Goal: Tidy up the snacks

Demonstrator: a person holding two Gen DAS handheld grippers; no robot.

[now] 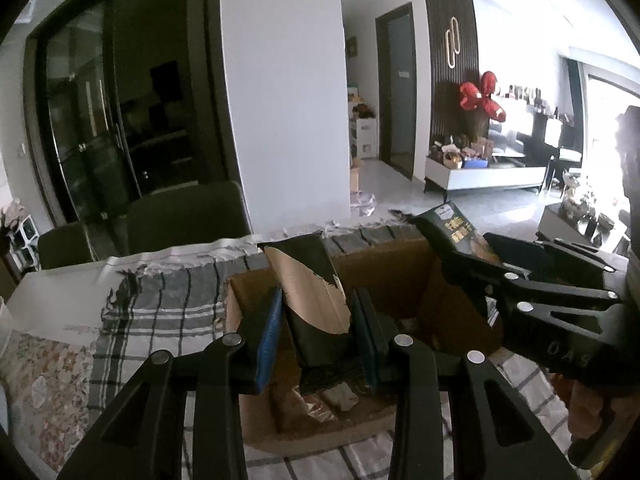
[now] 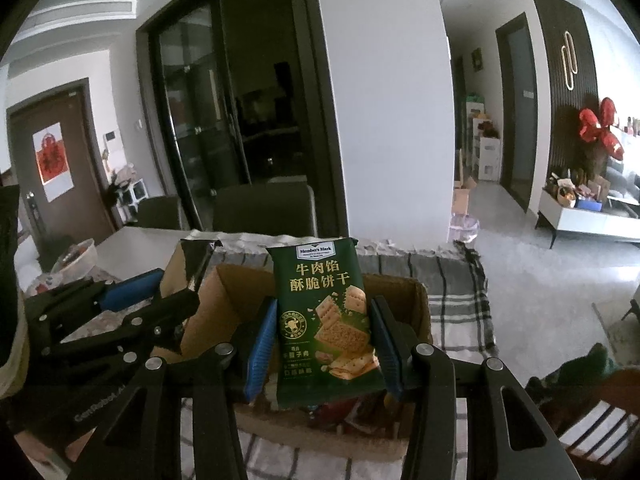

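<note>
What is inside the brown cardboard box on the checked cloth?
In the brown cardboard box, a few crumpled snack wrappers show at the bottom. The green cracker packet and dark packet held above it cover the rest.

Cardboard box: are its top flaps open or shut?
Open. The cardboard box shows brown inner walls and packets lying inside, below the green cracker packet held over it.
</note>
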